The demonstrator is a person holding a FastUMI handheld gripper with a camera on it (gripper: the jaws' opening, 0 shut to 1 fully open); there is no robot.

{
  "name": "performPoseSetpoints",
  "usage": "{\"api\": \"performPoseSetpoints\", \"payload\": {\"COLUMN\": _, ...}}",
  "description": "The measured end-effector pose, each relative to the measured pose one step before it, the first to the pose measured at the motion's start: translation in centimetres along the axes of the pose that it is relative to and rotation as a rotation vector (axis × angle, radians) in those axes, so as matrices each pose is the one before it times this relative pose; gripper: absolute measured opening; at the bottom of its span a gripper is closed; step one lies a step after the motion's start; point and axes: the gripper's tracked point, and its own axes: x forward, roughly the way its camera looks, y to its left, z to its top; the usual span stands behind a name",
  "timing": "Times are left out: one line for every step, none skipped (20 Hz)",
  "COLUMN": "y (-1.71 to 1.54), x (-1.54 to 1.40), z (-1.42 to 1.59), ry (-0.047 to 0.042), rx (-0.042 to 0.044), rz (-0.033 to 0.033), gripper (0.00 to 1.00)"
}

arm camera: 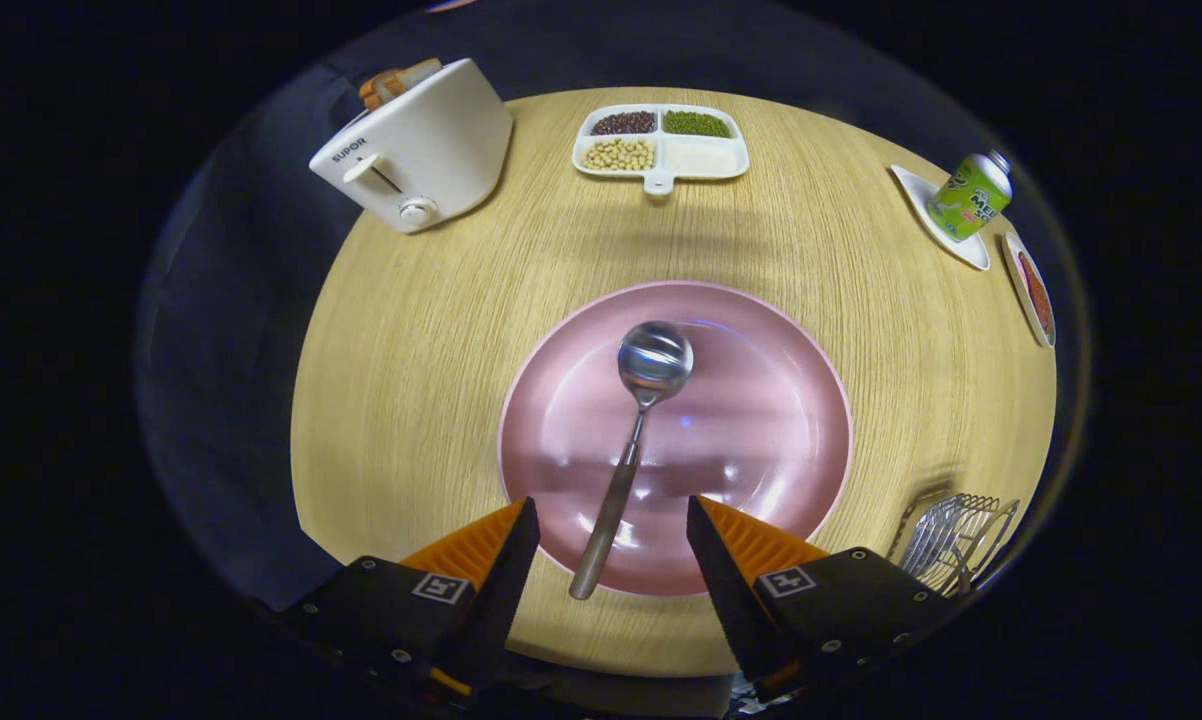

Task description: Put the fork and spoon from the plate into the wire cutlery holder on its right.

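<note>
A white toaster stood at the bench's far left edge, a divided tray at the far edge. The spoon lay in the pink plate, its handle between the gripper's parted, empty fingers. The wire cutlery holder stood by the plate's right, near the bench's near right edge.

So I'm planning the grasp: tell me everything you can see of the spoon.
The spoon lies on the pink plate, its shiny metal bowl facing up near the plate's middle. Its slim neck widens into a duller handle whose end overhangs the near rim. The handle sits between the open jaws of the gripper, untouched.
</note>
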Motion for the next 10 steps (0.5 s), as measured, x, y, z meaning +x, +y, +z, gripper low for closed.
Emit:
{"api": "performPoseSetpoints", "payload": {"y": -0.005, "x": 0.352, "z": -0.071, "ry": 0.01489, "rx": -0.00416, "rz": -0.01253, "gripper": 0.87}}
{"api": "performPoseSetpoints", "payload": {"y": -0.077, "x": 0.459, "z": -0.044, "ry": 0.01213, "rx": -0.00277, "rz": -0.00828, "gripper": 0.85}}
{"api": "performPoseSetpoints", "payload": {"y": -0.206, "x": 0.448, "z": -0.04, "ry": 0.00911, "rx": 0.00085, "rz": -0.01057, "gripper": 0.8}}
{"api": "performPoseSetpoints", "payload": {"y": -0.049, "x": 0.392, "z": 0.045, "ry": 0.00949, "rx": 0.0023, "rz": -0.0041, "gripper": 0.78}}
{"api": "performPoseSetpoints", "payload": {"y": -0.334, "x": 0.381, "z": -0.078, "ry": 0.00873, "rx": 0.00438, "rz": -0.00733, "gripper": 0.74}}
{"api": "performPoseSetpoints", "payload": {"y": -0.006, "x": 0.337, "z": -0.082, "ry": 0.01218, "rx": 0.00421, "rz": -0.00499, "gripper": 0.69}}
{"api": "performPoseSetpoints", "payload": {"y": 0.074, "x": 0.176, "z": -0.147, "ry": 0.00897, "rx": 0.0063, "rz": -0.00564, "gripper": 0.64}}
{"api": "performPoseSetpoints", "payload": {"y": -0.072, "x": 0.226, "z": 0.055, "ry": 0.00233, "rx": 0.00526, "rz": -0.00987, "gripper": 0.54}}
{"api": "performPoseSetpoints", "payload": {"y": -0.162, "x": 0.287, "z": 0.093, "ry": -0.00092, "rx": 0.00916, "rz": -0.0155, "gripper": 0.45}}
{"api": "performPoseSetpoints", "payload": {"y": -0.134, "x": 0.136, "z": 0.003, "ry": 0.0034, "rx": 0.01228, "rz": -0.01221, "gripper": 0.35}}
